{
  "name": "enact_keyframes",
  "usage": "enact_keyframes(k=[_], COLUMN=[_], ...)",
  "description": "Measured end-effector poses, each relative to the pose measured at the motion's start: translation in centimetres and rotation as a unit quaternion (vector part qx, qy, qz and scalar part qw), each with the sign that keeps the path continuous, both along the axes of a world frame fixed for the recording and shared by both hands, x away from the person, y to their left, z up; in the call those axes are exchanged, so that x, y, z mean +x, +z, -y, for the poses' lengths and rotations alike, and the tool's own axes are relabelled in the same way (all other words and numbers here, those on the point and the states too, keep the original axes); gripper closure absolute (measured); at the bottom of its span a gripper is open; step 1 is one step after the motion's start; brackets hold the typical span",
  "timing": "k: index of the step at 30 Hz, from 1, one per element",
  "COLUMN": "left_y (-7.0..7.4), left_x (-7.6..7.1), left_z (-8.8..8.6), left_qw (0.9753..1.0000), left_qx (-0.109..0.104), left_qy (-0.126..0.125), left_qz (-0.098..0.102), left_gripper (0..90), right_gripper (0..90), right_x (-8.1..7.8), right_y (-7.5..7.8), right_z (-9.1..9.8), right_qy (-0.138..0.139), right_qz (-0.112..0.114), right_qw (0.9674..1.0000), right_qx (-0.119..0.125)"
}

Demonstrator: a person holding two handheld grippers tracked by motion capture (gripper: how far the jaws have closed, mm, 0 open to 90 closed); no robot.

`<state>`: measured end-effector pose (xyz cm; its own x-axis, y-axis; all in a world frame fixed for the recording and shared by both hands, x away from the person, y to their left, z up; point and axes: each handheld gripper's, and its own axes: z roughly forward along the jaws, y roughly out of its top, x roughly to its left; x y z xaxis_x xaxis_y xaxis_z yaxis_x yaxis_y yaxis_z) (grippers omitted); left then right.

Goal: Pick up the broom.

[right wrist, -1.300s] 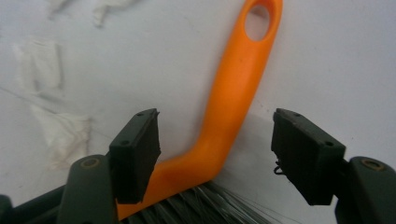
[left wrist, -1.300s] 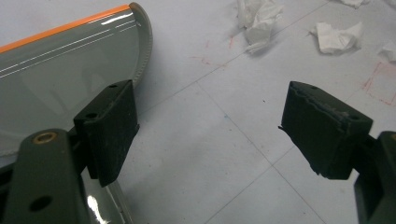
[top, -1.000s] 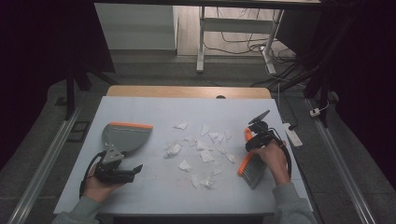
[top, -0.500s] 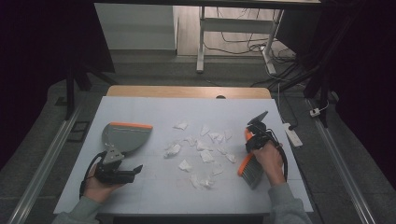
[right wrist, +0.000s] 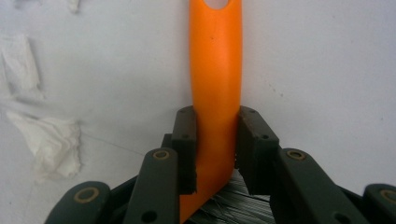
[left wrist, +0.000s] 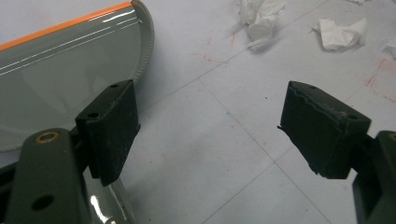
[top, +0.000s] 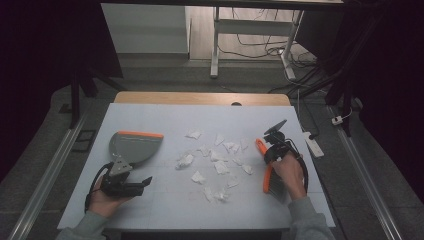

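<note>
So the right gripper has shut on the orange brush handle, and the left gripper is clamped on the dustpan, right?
Not quite. The right gripper is shut on the brush handle, but the left gripper is open, beside the dustpan, not clamped on it. The left gripper view shows this.

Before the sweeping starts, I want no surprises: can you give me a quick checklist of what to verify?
1. Right gripper clamped on the brush handle: ok, its jaws have just closed and the pads press both sides.
2. Left gripper holding the dustpan: not ok, jaws open with nothing between them, the pan just beside one jaw.
3. Dustpan flat on the table: ok.
4. Paper scraps between pan and brush: ok.
5. Bristles undamaged: cannot tell.
</note>
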<state>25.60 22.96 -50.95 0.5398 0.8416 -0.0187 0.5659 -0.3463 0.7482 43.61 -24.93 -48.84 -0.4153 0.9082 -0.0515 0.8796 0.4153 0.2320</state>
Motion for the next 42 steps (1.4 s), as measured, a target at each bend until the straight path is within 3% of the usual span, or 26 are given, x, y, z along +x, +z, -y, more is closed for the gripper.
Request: enact_keyframes(k=[4,6,7,9,13,15,18,20,22,23,25,30,31,32,33,34,35,38,42], left_y=[0.0,0.0,0.0,0.0,0.0,0.0,-0.1,-0.1,0.0,0.0,-0.1,-0.1,-0.1,-0.1,-0.1,-0.1,-0.1,-0.1,-0.1], left_x=[0.0,0.0,0.0,0.1,0.1,0.1,0.2,0.2,0.1,0.1,0.2,0.2,0.2,0.3,0.3,0.3,0.4,0.5,0.6], left_z=[0.0,0.0,0.0,0.0,0.1,0.1,0.1,0.0,0.0,0.0,0.0,0.1,0.1,0.2,0.2,0.2,0.3,0.4,0.6], left_qw=[1.0,1.0,1.0,1.0,1.0,1.0,1.0,1.0,1.0,1.0,1.0,1.0,1.0,1.0,1.0,1.0,1.0,1.0,1.0], left_qx=[0.0,0.0,0.0,0.0,0.002,0.003,0.003,0.002,0.002,0.002,0.001,0.002,0.002,0.002,0.003,0.003,0.003,0.005,0.006], left_qy=[0.0,0.001,0.001,0.002,0.002,0.003,0.003,0.003,0.004,0.004,0.003,0.002,0.002,0.002,0.002,0.002,0.002,0.001,0.0], left_qz=[0.0,0.0,0.0,-0.001,0.0,0.0,-0.001,0.0,0.001,0.002,0.001,0.001,0.001,0.002,0.003,0.002,0.002,0.002,0.003], left_gripper=[20.6,20.6,20.6,20.6,20.6,20.6,20.6,20.6,20.6,20.6,20.6,20.5,20.5,20.5,20.6,20.6,20.6,20.5,20.5], right_gripper=[71.3,71.3,71.3,71.3,71.4,71.4,71.4,71.4,71.4,71.4,71.4,71.3,71.3,71.3,71.3,71.3,71.3,71.3,71.2], right_x=[0.2,0.2,0.2,0.1,-0.3,-0.5,-0.9,-1.1,-1.2,-1.2,-1.4,-1.8,-2.1,-2.1,-2.2,-2.4,-2.4,-2.7,-3.0], right_y=[0.2,0.5,1.0,1.3,2.3,3.1,4.2,4.8,5.2,5.2,5.5,6.4,6.8,6.8,7.0,7.3,7.3,7.8,8.3], right_z=[0.8,1.6,2.2,2.5,3.5,3.7,3.8,3.9,4.0,4.0,4.0,4.3,4.5,4.5,4.6,4.8,4.8,5.0,5.1], right_qy=[0.019,0.023,0.027,0.031,0.042,0.053,0.066,0.078,0.088,0.088,0.095,0.117,0.122,0.122,0.129,0.134,0.134,0.136,0.135], right_qz=[-0.006,-0.005,-0.006,-0.002,0.006,0.015,0.039,0.058,0.072,0.072,0.085,0.115,0.141,0.141,0.146,0.163,0.163,0.189,0.211], right_qw=[0.9995,0.9986,0.9972,0.9965,0.9916,0.9876,0.9808,0.9736,0.969,0.969,0.9643,0.9492,0.9414,0.9414,0.9367,0.9269,0.9269,0.9209,0.9096], right_qx=[0.024,0.047,0.07,0.078,0.122,0.147,0.179,0.206,0.219,0.219,0.232,0.269,0.281,0.281,0.291,0.31,0.31,0.313,0.332])
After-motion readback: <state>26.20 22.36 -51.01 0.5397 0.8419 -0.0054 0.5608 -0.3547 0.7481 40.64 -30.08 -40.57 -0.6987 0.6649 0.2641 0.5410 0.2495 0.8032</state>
